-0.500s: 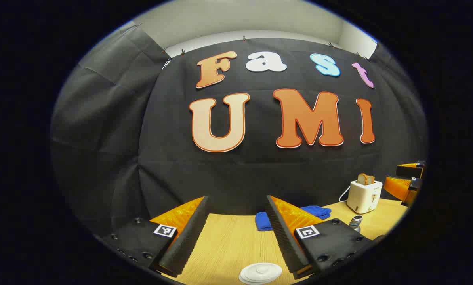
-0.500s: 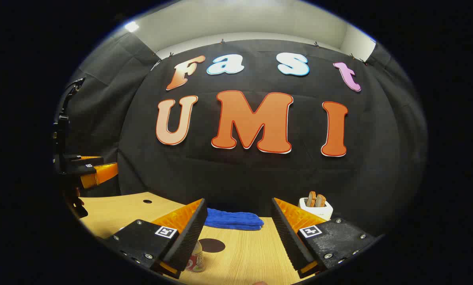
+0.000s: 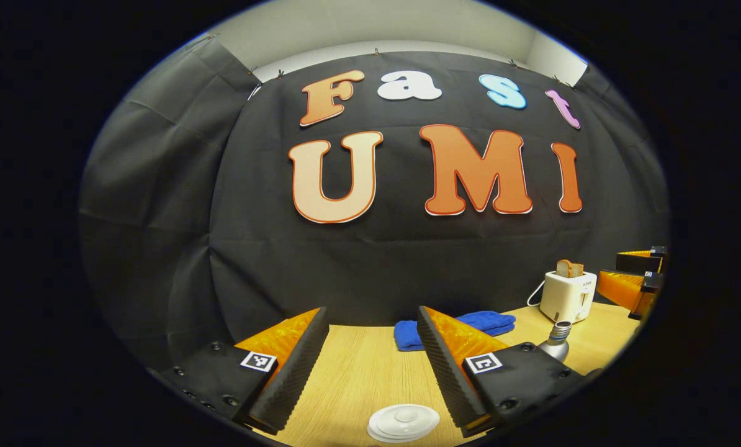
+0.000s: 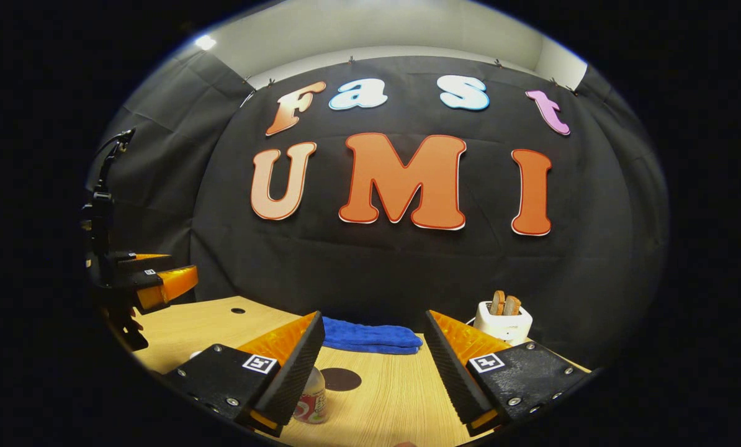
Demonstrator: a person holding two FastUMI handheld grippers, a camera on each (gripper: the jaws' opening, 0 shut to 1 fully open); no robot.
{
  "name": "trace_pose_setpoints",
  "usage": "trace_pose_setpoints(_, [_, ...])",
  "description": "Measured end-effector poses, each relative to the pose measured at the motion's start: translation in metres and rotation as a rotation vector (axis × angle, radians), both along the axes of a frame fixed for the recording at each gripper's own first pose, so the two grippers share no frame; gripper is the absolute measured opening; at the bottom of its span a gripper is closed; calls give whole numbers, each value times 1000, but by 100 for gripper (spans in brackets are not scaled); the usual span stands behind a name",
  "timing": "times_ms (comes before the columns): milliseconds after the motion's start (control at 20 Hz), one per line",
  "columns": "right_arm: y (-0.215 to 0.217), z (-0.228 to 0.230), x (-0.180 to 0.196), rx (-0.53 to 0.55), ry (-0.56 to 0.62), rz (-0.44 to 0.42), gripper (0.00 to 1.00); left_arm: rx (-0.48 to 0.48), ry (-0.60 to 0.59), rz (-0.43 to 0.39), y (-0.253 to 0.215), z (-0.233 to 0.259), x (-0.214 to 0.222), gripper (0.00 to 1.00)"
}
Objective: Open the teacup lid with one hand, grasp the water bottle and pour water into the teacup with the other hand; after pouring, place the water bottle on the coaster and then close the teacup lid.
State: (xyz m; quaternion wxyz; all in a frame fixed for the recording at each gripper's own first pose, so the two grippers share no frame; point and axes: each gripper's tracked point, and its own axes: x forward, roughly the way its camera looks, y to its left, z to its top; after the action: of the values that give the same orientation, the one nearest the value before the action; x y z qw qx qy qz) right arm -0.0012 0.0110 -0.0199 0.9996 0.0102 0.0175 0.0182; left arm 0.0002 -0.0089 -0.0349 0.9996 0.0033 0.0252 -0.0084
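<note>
Here the lid [image 3: 404, 422] lies flat on the table [image 3: 358, 379], just ahead and below the left gripper [image 3: 370, 366], whose fingers gape wide and empty. The bottle [image 4: 311, 400] stands by the right gripper [image 4: 373, 372], also wide.

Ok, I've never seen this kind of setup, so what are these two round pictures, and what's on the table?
Each picture comes from a camera riding on a hand-held two-finger tool, looking along its fingers. In the left gripper view, the left gripper is open above a white teacup lid. In the right gripper view, the right gripper is open too, with a water bottle beside its left finger. Neither holds anything. The wooden table also carries a dark round coaster, a blue towel and a white toaster with bread in it.
</note>
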Motion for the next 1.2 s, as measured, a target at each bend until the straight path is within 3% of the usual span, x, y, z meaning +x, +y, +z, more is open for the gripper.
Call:
trace_pose_setpoints(650, [26, -35, -7, 39, 72, 90, 97, 0, 115, -71, -17, -57, -8, 95])
trace_pose_setpoints(1050, [47, -64, -17, 51, 139, 171, 97, -21, 248, -106, -30, -110, -18, 96])
trace_pose_setpoints(1200, [54, -75, -17, 36, 161, 188, 97, 16, 298, -101, -30, -132, -19, 93])
